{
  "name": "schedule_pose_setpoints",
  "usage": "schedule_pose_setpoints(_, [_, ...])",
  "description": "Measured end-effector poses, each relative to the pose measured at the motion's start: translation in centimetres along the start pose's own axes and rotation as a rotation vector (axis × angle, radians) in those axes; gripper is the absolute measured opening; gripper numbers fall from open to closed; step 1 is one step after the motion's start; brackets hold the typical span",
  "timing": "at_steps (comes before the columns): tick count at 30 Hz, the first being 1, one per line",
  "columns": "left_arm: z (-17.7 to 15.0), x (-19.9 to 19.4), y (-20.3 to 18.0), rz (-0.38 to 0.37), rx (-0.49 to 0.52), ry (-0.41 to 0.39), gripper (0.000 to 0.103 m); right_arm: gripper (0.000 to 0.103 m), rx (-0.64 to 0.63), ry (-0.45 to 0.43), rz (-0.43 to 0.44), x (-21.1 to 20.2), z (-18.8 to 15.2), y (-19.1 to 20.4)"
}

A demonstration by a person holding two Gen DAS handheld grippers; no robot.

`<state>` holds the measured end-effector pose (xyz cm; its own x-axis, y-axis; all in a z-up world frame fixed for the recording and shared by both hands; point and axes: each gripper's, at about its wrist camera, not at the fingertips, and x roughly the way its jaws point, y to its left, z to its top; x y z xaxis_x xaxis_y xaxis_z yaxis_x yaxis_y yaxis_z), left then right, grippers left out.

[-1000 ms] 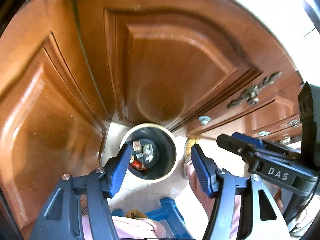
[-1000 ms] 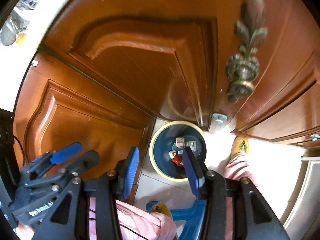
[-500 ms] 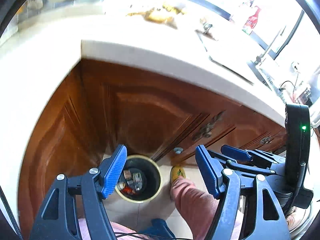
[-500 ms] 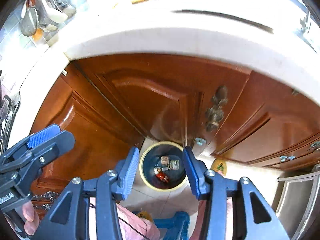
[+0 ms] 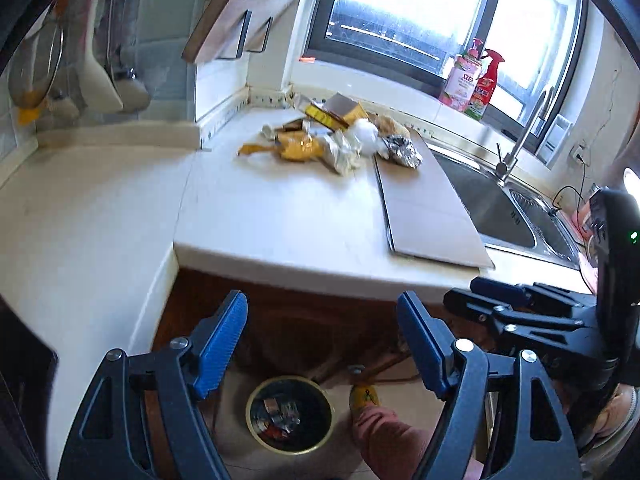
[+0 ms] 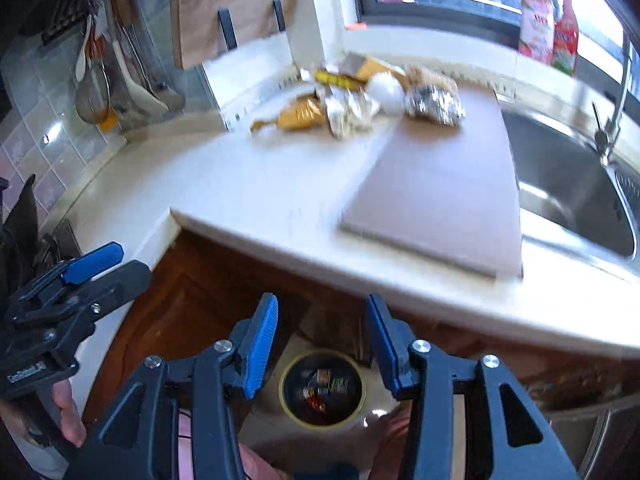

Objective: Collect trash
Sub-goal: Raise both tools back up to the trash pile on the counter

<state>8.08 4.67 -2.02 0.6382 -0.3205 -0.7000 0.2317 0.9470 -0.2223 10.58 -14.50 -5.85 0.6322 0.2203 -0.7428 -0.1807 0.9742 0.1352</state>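
The room is a kitchen with a pale cream stone countertop (image 5: 280,216) that runs around a corner above brown wooden cabinet doors (image 6: 188,304). At the back of the counter, below a dark-framed window (image 5: 400,12), lies a heap of trash (image 5: 332,136): yellow crumpled wrappers, a yellow-and-brown carton, a white wad and a ball of silver foil. The foil rests on the far end of a flat beige cutting board (image 5: 424,204), which lies just beside a stainless steel sink (image 5: 508,208) with a tall metal tap. Two pink and red bottles (image 5: 472,80) stand on the sill. Utensils hang on the grey tiled wall (image 6: 48,92) at the left.

On the tiled floor against the cabinets stands a round dark bin with a cream rim (image 5: 290,416), already holding several wrappers.

The left gripper (image 5: 320,344), blue-padded, has its jaws opening with nothing between them. The right gripper (image 6: 320,340) holds its jaws apart, also empty.
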Motion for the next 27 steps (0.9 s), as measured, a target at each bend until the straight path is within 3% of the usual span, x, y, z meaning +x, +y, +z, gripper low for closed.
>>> schedule_pose_setpoints(7, [7.9,3.8,0.1,0.105,0.032,0.005,0.075,0.046,0.005,-0.027,0.057,1.6,8.9,-1.3])
schedule_pose_setpoints(15, [15.8,10.2,0.9,0.090,0.031,0.019,0.075,0.046,0.061,0.040,0.088,7.9,16.8,-3.5])
schedule_pose_setpoints(21, [18.8,15.5,2.6,0.104,-0.004,0.061,0.070,0.046,0.116,0.149,0.089,14.2,18.8,-4.8])
schedule_pose_setpoints(27, [19.5,19.3,4.2,0.112,-0.037,0.110,0.069,0.046,0.137,0.220,0.120,18.3,18.5,-5.1])
